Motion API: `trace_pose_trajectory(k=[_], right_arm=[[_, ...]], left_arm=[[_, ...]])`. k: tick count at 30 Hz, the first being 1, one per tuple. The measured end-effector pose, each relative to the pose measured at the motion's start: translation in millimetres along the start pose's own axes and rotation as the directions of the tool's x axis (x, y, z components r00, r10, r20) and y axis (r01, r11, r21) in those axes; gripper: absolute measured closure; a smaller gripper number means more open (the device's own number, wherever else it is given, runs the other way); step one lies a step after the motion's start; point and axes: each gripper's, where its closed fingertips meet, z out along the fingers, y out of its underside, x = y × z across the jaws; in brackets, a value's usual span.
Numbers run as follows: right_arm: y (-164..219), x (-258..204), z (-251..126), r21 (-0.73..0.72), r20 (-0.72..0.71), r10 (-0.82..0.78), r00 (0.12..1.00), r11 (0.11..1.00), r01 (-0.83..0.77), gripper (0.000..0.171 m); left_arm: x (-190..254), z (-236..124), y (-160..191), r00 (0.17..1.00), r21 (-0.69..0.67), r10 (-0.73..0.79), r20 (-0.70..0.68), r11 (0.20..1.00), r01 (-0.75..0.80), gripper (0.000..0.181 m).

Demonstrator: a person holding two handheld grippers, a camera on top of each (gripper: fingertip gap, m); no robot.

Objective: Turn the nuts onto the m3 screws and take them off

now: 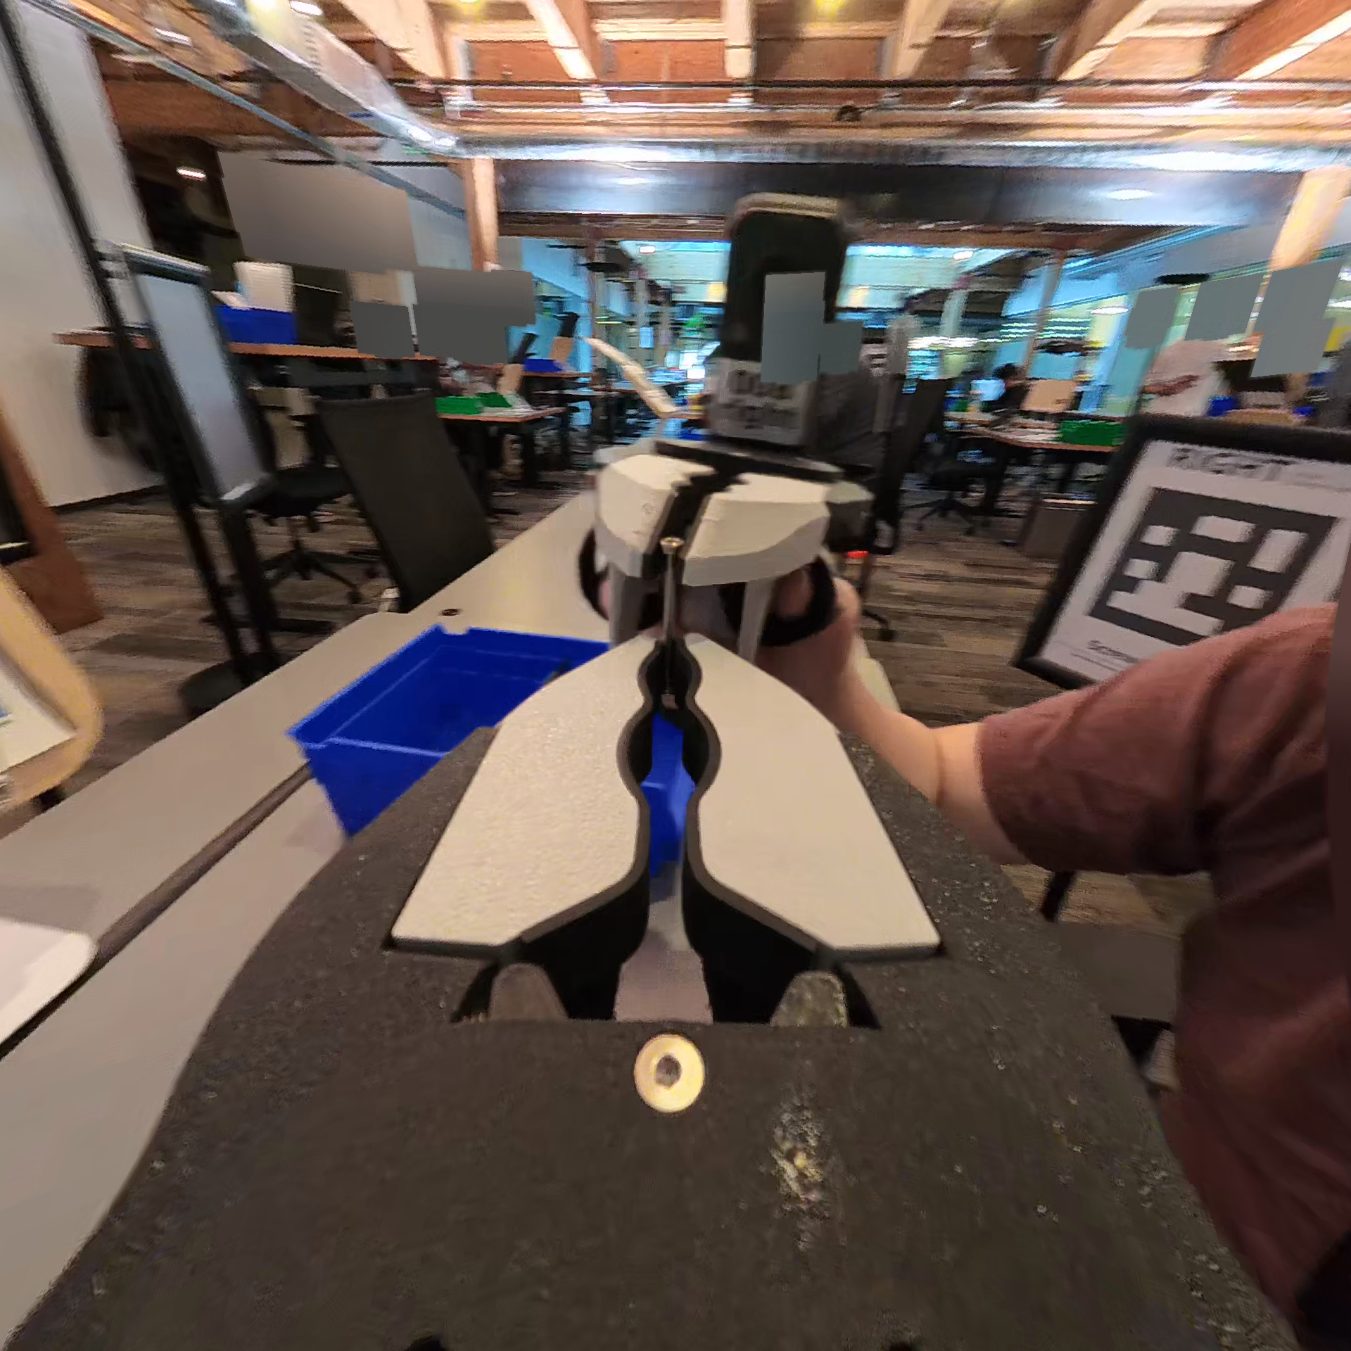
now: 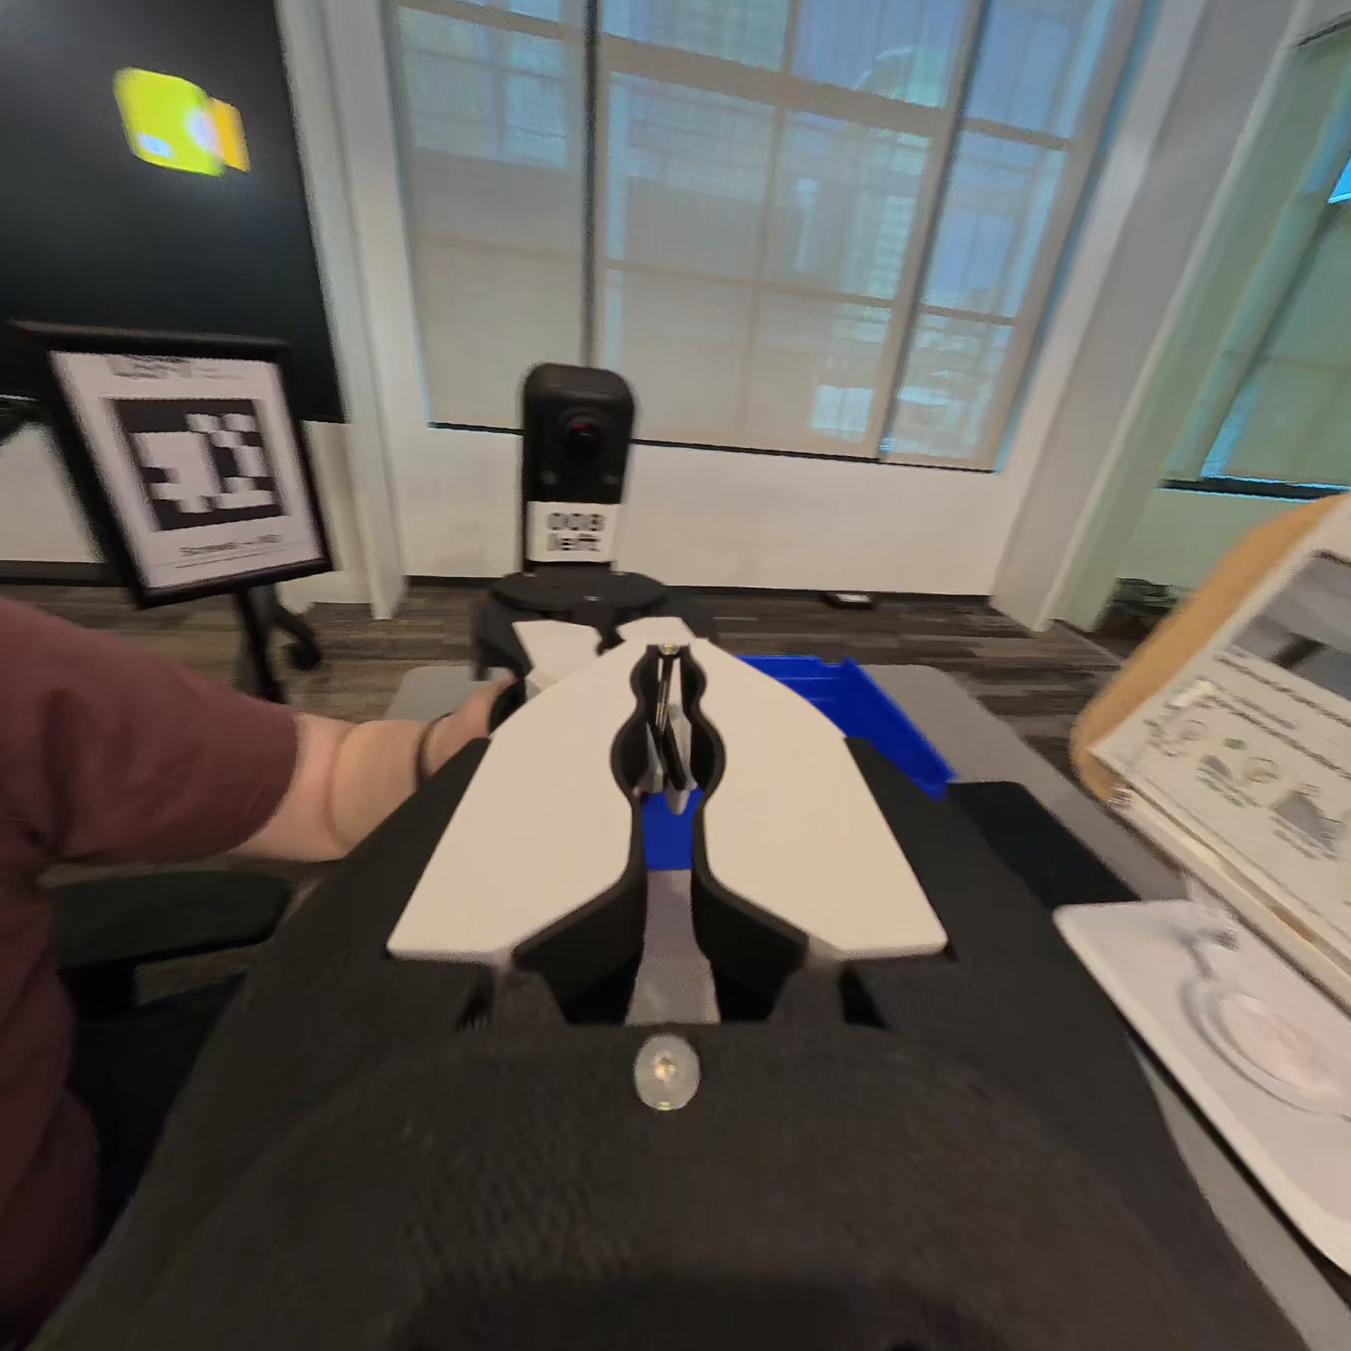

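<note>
Left wrist view. Grippers: two. The left gripper (image 1: 669,647), near, has its two white fingers (image 1: 555,797) pressed together at the tips, pinching the lower end of one thin screw (image 1: 670,621). The right gripper (image 1: 683,545), farther off and facing this way, has its fingers closed around the same screw at its upper end, where a small head or nut shows; which of the two cannot be told. The screw spans the gap between the two grippers, above the table (image 1: 183,731). Blue bins: one (image 1: 409,702), open-topped, on the table just behind and left of the left gripper's fingers, partly hidden by them; its contents are too blurred to make out. Framed marker boards: one (image 1: 1199,555), at right. Forearm with dark red sleeve: one (image 1: 1140,738), reaching to the right gripper. Office chairs and desks fill the background.

Right wrist view. Grippers: two. The right gripper (image 2: 667,651), near, is pinched shut on the screw (image 2: 664,687); the screw runs back along the slot between the fingers. The left gripper (image 2: 607,643) lies just beyond, tips meeting the right one's, mostly hidden behind it. Cameras: one black one (image 2: 577,446), mounted on the left gripper. Blue bin (image 2: 848,702): one, right of the fingers. Marker boards: one (image 2: 190,468), at left. Instruction sheets on a board: one (image 2: 1243,702), at right.
</note>
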Motion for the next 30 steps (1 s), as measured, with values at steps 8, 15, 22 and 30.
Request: trace_pose_trajectory(k=[8,15,22,30], right_arm=[[-4,-50,-22,-0.003,0.55,0.155,0.821,0.983,-0.184,0.165],[-3,-62,-28,0.009,0.72,0.212,0.661,0.949,-0.314,0.165],[-1,-71,-32,0.035,0.809,0.184,0.558,0.933,-0.359,0.165],[5,-89,-37,0.051,0.855,0.112,0.507,0.954,-0.296,0.165]], left_arm=[[57,5,6,0.911,-0.068,-0.122,-0.393,0.992,0.104,0.179],[71,1,8,0.803,-0.12,-0.254,-0.539,0.967,0.226,0.179],[83,-2,11,0.702,-0.177,-0.332,-0.63,0.942,0.286,0.179],[105,-8,17,0.511,-0.298,-0.445,-0.736,0.89,0.345,0.18]])
